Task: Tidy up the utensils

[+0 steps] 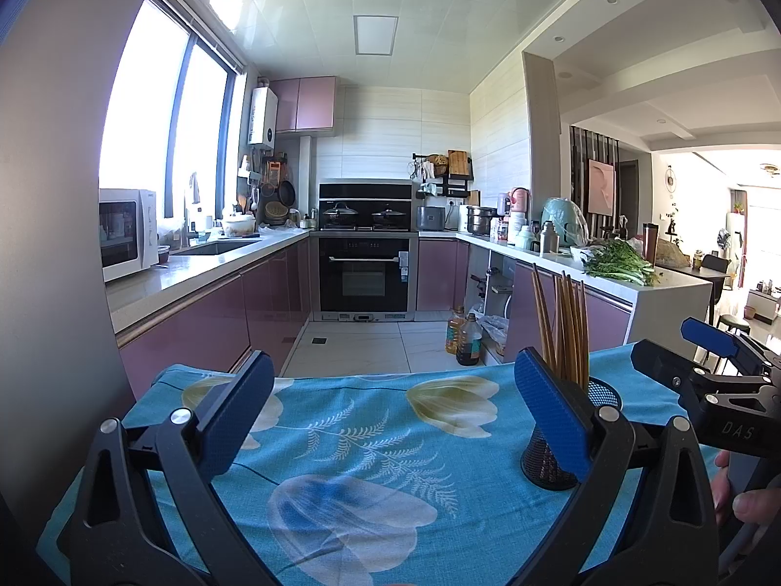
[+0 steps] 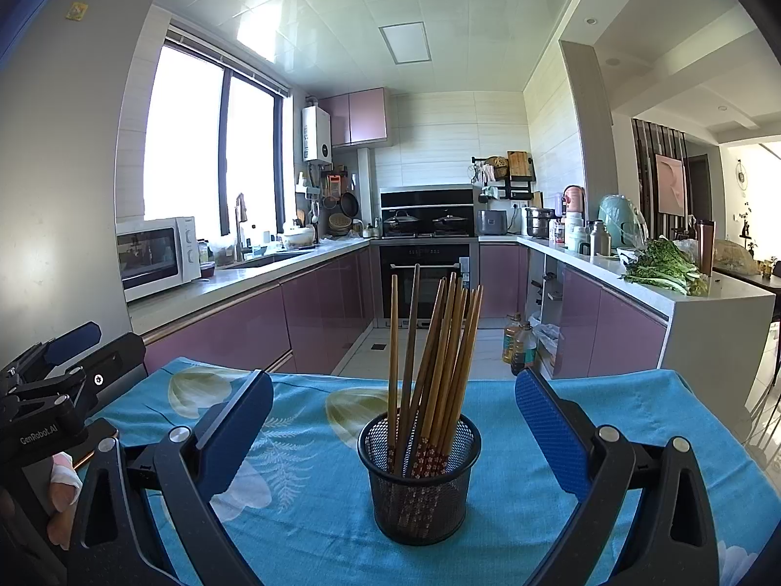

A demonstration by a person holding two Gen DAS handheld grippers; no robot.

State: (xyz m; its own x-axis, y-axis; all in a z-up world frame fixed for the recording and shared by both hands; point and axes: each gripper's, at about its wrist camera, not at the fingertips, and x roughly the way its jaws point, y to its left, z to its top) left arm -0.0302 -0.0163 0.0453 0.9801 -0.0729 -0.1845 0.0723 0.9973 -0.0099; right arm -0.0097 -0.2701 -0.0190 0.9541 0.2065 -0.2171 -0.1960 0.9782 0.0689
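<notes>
Blue floral tablecloth [image 2: 610, 405]; black mesh cup [image 2: 420, 488] upright on it

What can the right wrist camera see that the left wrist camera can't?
Only the right wrist view shows the whole black mesh cup with the flowered chopstick ends inside. Only the left wrist view shows the right tool from the side. Both show the chopsticks, the blue flowered cloth and the microwave.
</notes>
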